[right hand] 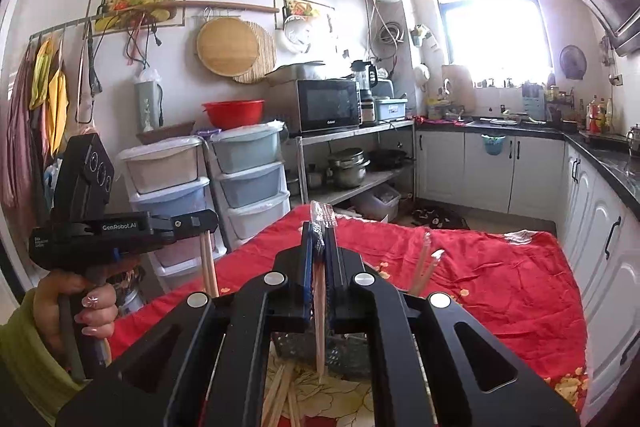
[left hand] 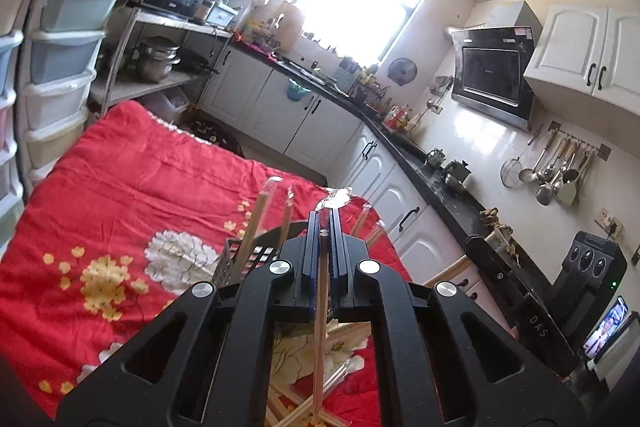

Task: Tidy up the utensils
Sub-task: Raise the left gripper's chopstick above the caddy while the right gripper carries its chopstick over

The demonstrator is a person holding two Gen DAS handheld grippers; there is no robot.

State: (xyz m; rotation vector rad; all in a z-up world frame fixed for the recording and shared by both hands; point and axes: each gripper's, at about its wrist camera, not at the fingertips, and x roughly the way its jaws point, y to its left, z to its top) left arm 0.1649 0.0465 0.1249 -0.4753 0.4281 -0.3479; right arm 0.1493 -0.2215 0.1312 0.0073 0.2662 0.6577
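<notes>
Red floral cloth [left hand: 132, 163] over the table, spread from 9 o'clock to the centre of the left wrist view and across the middle of the right. Left gripper [left hand: 325, 217] clenched on a wrapped chopstick pair [left hand: 320, 339], wooden sticks hanging down through the blue pads [left hand: 311, 247] toward 6 o'clock, crinkled clear wrapper tip poking out above the tips at 12 o'clock. Right gripper [right hand: 318, 231] likewise clamped on its own wrapped pair [right hand: 319, 323], printed wrapper end standing up past the pads, wooden ends pointing down at 6 o'clock. Metal mesh holder [left hand: 230, 261] on the cloth just beyond the left gripper at 10 o'clock, several wrapped chopsticks [left hand: 256, 223] leaning upright in it; seen also under the right gripper [right hand: 340, 351], with wrapped tips rising at 2 o'clock of the fingers. Loose pile of chopsticks [left hand: 340, 375] flat on the cloth below the left gripper at 6 o'clock, a few more [right hand: 280, 399] at 7 o'clock beneath the right. At 9 o'clock in the right view, left gripper [right hand: 208, 223] seen from the side, handle gripped by a hand [right hand: 86, 301] in a green sleeve [right hand: 28, 359], sticks dangling from its fingers above the cloth edge. Kitchen counter [left hand: 436, 183] at 3 o'clock, drawer stacks [right hand: 248, 171] at 10 o'clock, well apart from the holder.
</notes>
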